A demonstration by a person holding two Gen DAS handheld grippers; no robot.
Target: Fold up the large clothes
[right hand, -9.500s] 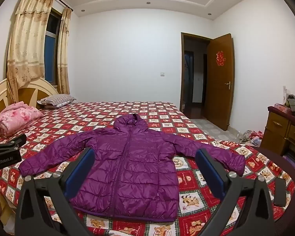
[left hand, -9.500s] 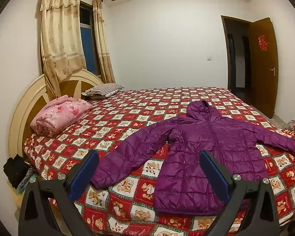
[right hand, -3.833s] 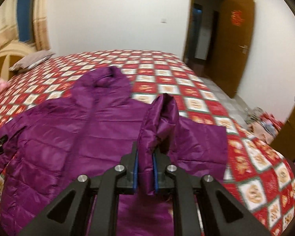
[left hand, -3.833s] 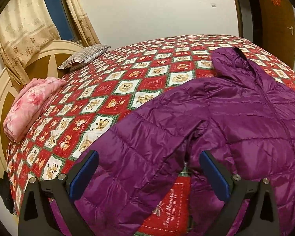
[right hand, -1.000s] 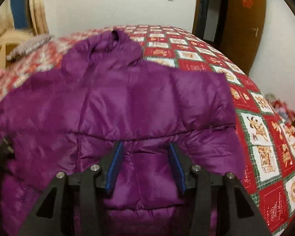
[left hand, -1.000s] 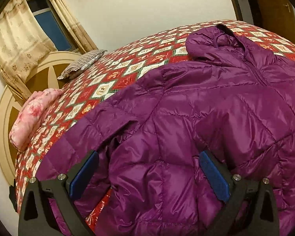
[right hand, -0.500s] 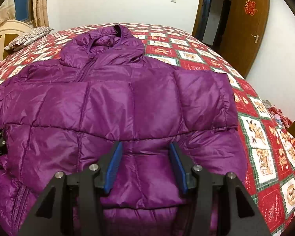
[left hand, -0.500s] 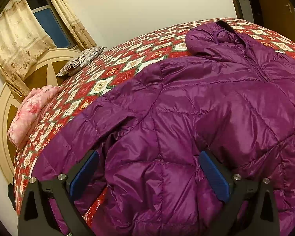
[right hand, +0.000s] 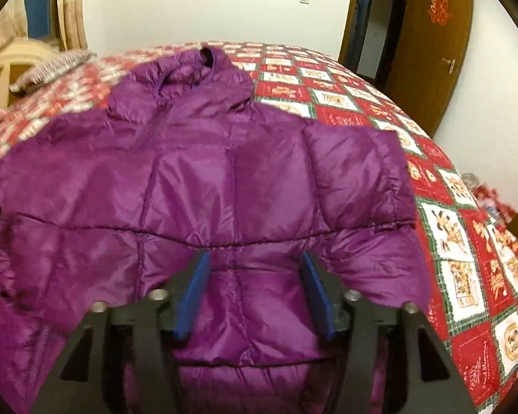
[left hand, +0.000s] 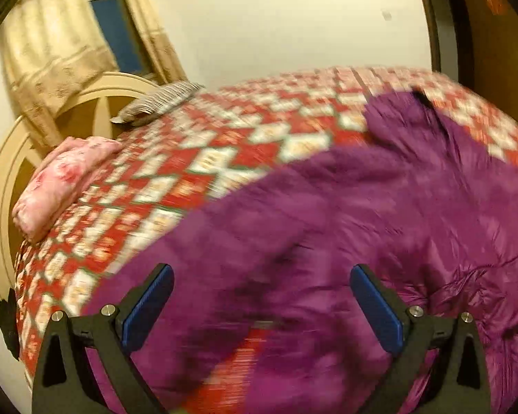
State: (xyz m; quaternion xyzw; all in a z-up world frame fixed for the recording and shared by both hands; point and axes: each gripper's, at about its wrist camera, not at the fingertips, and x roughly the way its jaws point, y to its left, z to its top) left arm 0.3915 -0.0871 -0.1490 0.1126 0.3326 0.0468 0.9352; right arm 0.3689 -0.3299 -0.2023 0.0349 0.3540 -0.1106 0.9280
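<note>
My right claw (right hand: 253, 293) opening over one quilted, glossy purple puffer jacket (right hand: 224, 186) on the checkered red bedspread (right hand: 466, 258), nothing pinched, left claw (left hand: 260, 305) spread wide above its blurred sleeve, one pink folded bundle (left hand: 60, 181) far left.

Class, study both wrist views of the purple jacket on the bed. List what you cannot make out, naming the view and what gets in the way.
- Left wrist view: the bedspread pattern is smeared by motion blur.
- Left wrist view: the purple jacket has its quilting blurred and its right side cut off by the frame edge.
- Right wrist view: the jacket's hem is hidden behind the right hand-held gripper.
- Right wrist view: the jacket's left sleeve runs past the frame edge.
</note>
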